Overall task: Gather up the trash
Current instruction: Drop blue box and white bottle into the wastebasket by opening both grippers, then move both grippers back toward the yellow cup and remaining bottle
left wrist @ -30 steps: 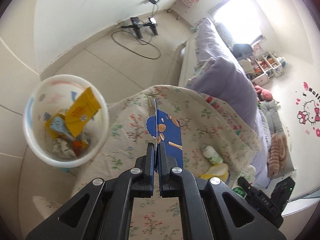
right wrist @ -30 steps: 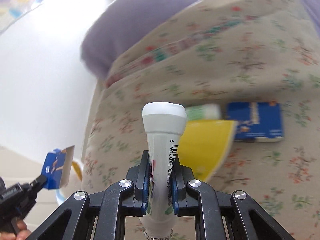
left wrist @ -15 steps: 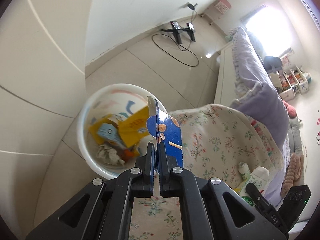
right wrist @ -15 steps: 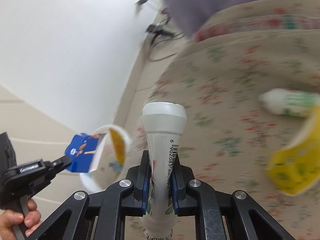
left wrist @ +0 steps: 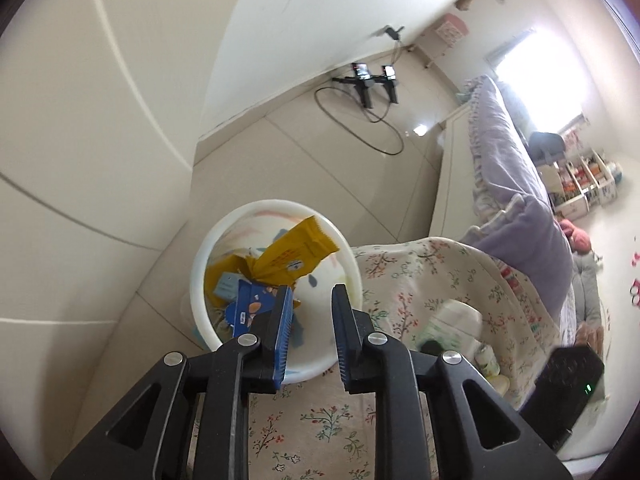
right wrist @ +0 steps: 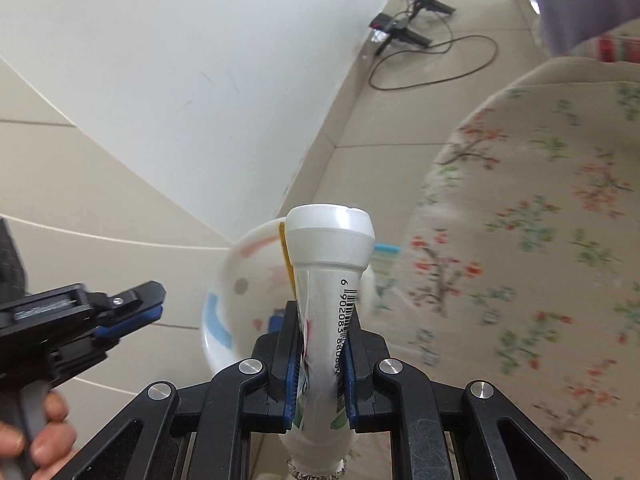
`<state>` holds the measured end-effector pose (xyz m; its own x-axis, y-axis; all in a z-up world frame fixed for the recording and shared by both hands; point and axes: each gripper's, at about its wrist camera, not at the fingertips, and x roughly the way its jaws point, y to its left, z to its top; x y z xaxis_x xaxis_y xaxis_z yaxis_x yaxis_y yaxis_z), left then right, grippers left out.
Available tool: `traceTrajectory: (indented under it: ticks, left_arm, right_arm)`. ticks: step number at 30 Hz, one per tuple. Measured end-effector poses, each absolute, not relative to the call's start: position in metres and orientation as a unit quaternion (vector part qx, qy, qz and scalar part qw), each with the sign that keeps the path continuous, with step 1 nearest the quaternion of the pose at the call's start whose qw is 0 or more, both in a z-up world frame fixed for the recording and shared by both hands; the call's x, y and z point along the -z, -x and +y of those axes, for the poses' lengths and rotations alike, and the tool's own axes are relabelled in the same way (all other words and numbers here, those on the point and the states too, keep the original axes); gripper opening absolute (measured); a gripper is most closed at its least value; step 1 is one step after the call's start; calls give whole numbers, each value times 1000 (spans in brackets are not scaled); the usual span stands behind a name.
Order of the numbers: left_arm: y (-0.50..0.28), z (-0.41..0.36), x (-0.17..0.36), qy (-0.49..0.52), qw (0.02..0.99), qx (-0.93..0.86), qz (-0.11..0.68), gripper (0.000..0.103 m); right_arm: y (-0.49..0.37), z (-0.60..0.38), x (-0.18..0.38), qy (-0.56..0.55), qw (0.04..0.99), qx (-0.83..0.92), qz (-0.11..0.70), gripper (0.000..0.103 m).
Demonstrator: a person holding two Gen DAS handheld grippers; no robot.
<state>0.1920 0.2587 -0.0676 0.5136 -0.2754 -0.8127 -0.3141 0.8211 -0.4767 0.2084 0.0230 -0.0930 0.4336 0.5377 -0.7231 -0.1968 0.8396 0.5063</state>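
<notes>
A white trash bin [left wrist: 348,258] stands on the floor beside the bed and shows in the right wrist view too [right wrist: 224,276]. It holds a yellow wrapper [left wrist: 296,252] and a blue snack packet [left wrist: 248,304]. My left gripper [left wrist: 308,312] is open and empty right above the bin. It also shows at the left of the right wrist view [right wrist: 132,308]. My right gripper [right wrist: 320,340] is shut on a white bottle [right wrist: 328,264] and holds it upright near the bin.
A floral bedspread [left wrist: 440,280] covers the bed right of the bin, with a purple blanket [left wrist: 528,240] behind. Another small bottle [left wrist: 488,360] lies on the bedspread. A black stand with a cable [left wrist: 368,84] sits on the tiled floor by the wall.
My left gripper swung over the bin, opened and dropped the blue packet into it. My right gripper carried the white bottle from the bed toward the bin.
</notes>
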Motion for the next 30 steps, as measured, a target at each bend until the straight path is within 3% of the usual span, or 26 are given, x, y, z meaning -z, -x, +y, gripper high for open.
traceTrajectory:
  ticks: [3, 5, 6, 8, 22, 27, 30]
  left_arm:
    - [-186, 261, 52, 301, 829, -8, 471, 24]
    - [-182, 266, 47, 305, 836, -19, 457, 32]
    - [-181, 268, 46, 305, 837, -25, 453, 36]
    - [-182, 270, 47, 306, 836, -30, 454, 37]
    - [-190, 211, 42, 274, 839, 42, 469, 38]
    - [-187, 161, 35, 252, 840, 103, 470, 64]
    - [-184, 118, 30, 224, 842, 141, 470, 69]
  right_arm:
    - [-218, 47, 102, -173, 824, -238, 485, 18]
    - [-216, 60, 103, -168, 822, -259, 479, 23]
    - [-217, 69, 106, -161, 820, -266, 480, 44]
    - [-221, 82, 112, -141, 821, -265, 486, 66]
    - [-202, 3, 76, -150, 845, -198, 473, 66]
    - [-183, -47, 43, -141, 870, -155, 445, 66]
    - [-167, -96, 23, -160, 882, -123, 425, 67]
